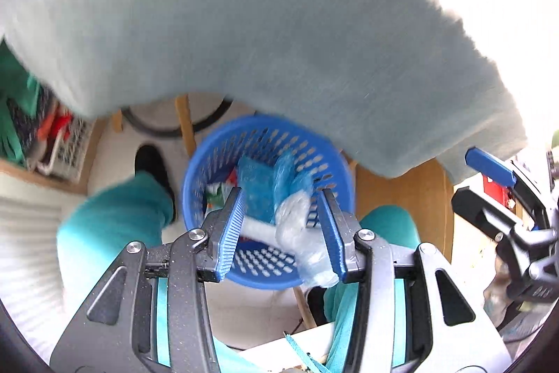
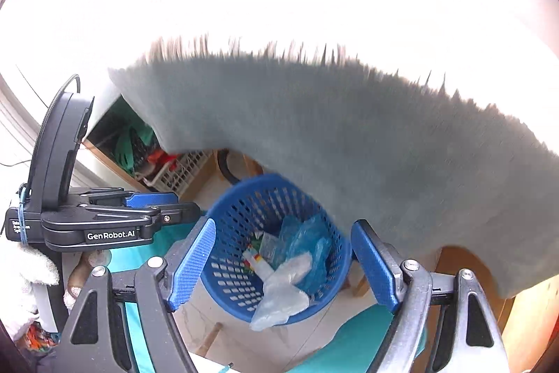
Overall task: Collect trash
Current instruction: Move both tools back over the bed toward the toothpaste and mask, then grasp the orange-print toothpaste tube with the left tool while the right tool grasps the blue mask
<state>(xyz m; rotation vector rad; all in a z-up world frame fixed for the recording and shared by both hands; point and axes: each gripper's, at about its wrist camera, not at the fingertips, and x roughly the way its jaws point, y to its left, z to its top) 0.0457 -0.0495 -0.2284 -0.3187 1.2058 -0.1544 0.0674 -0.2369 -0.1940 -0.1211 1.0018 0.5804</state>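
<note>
While the left gripper [image 1: 281, 226] and right gripper [image 2: 283, 264] are both hovering with jaws apart, gripping nothing, over the blue basket [image 2: 230, 219], a clear plastic wrapper [image 2: 279, 296] is draping over its rim at 6 o'clock, apparently needing pushing inside next.

Both views are taken from above and are aimed steeply down, past a grey-blue cloth edge [image 1: 279, 34] filling the upper frame. In the left wrist view the blue basket [image 1: 206, 159] is seen close, at frame centre between the left gripper [image 1: 283, 229] fingers. In the right wrist view the same basket [image 2: 237, 198] is seen slightly farther off, lower centre. The basket, cloth [image 2: 367, 145] and floor are shared by both.
</note>
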